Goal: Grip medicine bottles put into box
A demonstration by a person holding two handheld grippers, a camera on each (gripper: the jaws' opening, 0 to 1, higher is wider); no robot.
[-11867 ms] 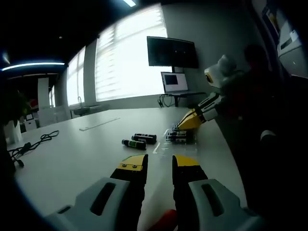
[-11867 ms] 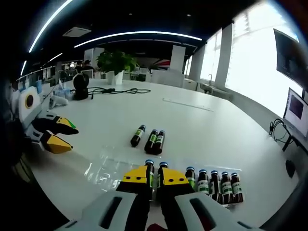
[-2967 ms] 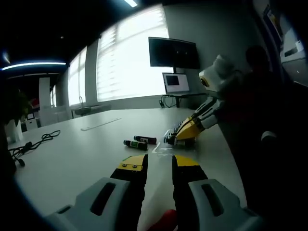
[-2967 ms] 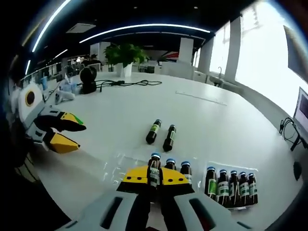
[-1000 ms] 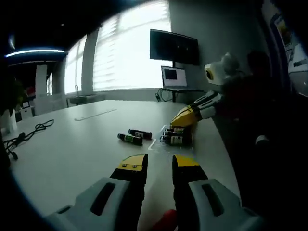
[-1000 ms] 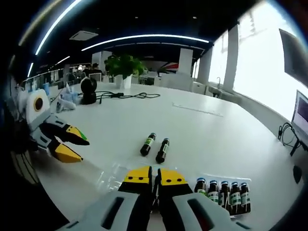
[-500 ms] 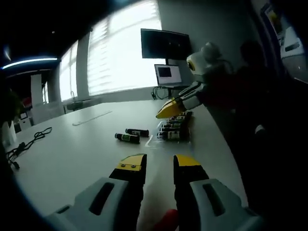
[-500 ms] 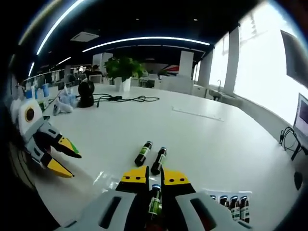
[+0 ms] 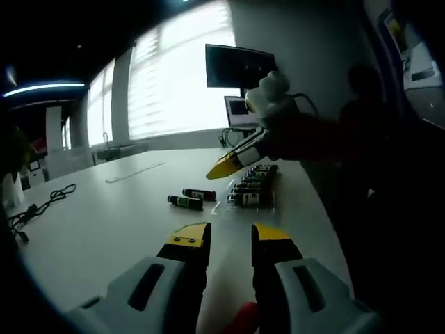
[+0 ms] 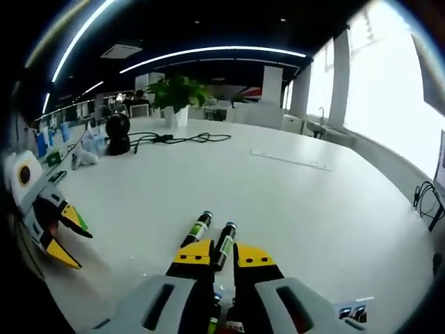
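Two dark medicine bottles with green labels (image 10: 198, 228) (image 10: 224, 243) lie side by side on the white table (image 10: 292, 202), just ahead of my right gripper (image 10: 224, 256). Its yellow-tipped jaws stand slightly apart and hold nothing. In the left gripper view the same pair of bottles (image 9: 184, 202) (image 9: 199, 194) lies left of the clear box (image 9: 254, 188) with upright bottles in a row. The right gripper (image 9: 224, 167) hangs above the table over them. My left gripper (image 9: 231, 240) is open and empty, well short of the bottles. It also shows open at the left (image 10: 64, 235).
A monitor (image 9: 240, 66) and laptop (image 9: 240, 111) stand at the table's far end. A person in dark clothes (image 9: 361, 139) is at the right. A potted plant (image 10: 177, 94), a black round device (image 10: 117, 129) and cables (image 10: 181, 138) sit across the table.
The right gripper has swung away from the box toward the two lying bottles, which now sit right in front of its jaws. The left gripper has barely moved.
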